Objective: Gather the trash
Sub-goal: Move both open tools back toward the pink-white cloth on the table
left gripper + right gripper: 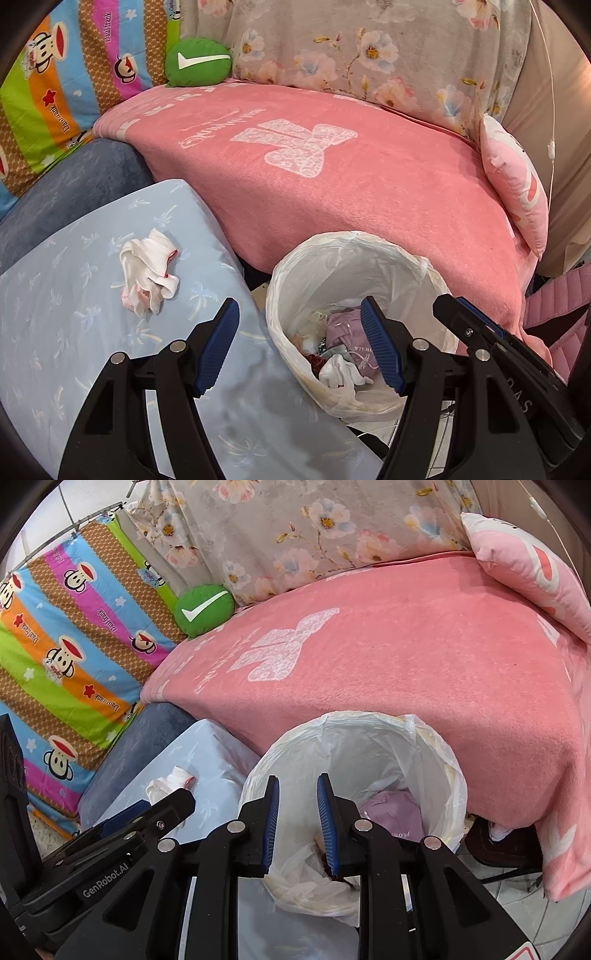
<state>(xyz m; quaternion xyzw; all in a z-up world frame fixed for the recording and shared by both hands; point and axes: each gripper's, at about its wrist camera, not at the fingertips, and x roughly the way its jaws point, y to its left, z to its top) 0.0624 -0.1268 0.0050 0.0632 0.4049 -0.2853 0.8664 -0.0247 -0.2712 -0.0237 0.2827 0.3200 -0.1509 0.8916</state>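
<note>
Fingers of the left gripper are wide apart and empty; those of the right gripper, narrowly parted, hold nothing above the white-lined bin. Next, probably: reach left for the crumpled white tissue.

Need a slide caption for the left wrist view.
Open left gripper hovers between crumpled tissue on blue cushion and lined trash bin.

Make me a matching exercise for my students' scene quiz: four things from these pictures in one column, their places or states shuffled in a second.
Things:
1. tissue
2. bin
3. green cushion
4. left tool

Places or states:
a. at the back corner of the pink blanket
b. open, holding nothing
c. lying on the light blue cloth
d. lined with a white bag, trash inside

Pairs: 1-c, 2-d, 3-a, 4-b
</note>
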